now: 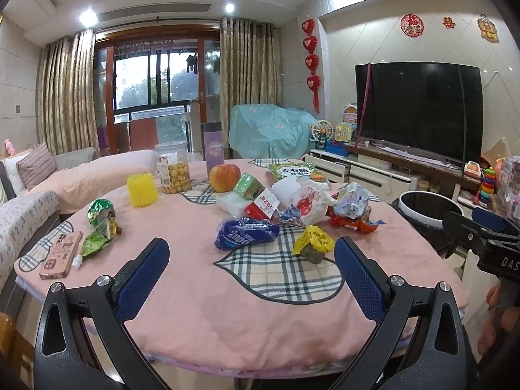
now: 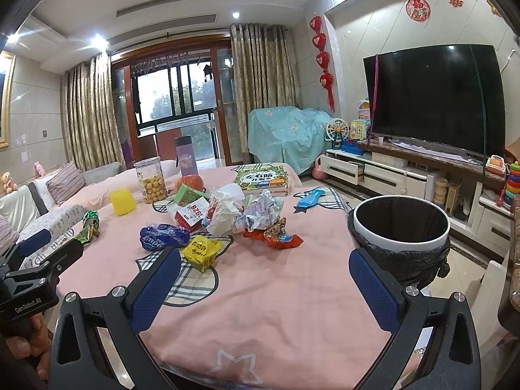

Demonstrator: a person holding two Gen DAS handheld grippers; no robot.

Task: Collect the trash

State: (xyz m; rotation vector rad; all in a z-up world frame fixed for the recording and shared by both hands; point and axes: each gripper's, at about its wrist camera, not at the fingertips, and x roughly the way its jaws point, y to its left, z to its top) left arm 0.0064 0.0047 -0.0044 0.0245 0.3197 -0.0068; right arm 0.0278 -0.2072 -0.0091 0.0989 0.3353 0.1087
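Trash lies on a pink tablecloth (image 1: 182,292): a blue wrapper (image 1: 243,234) (image 2: 164,237), a yellow wrapper (image 1: 313,242) (image 2: 203,252), a red-orange wrapper (image 1: 352,222) (image 2: 276,234), crumpled white bags (image 1: 308,200) (image 2: 224,211), a red-white carton (image 1: 263,206) and green wrappers (image 1: 100,227). A white bin with a black liner (image 2: 401,227) (image 1: 425,211) stands off the table's right edge. My left gripper (image 1: 252,253) is open and empty, just short of the blue and yellow wrappers. My right gripper (image 2: 265,265) is open and empty above the cloth, the bin by its right finger.
An apple (image 1: 224,177), a snack jar (image 1: 172,169), a yellow holder (image 1: 141,190), a purple bottle (image 1: 213,149), a book (image 2: 263,178) and a pink phone (image 1: 61,253) also sit on the table. A sofa (image 1: 81,175) is left, a TV cabinet (image 2: 422,175) right.
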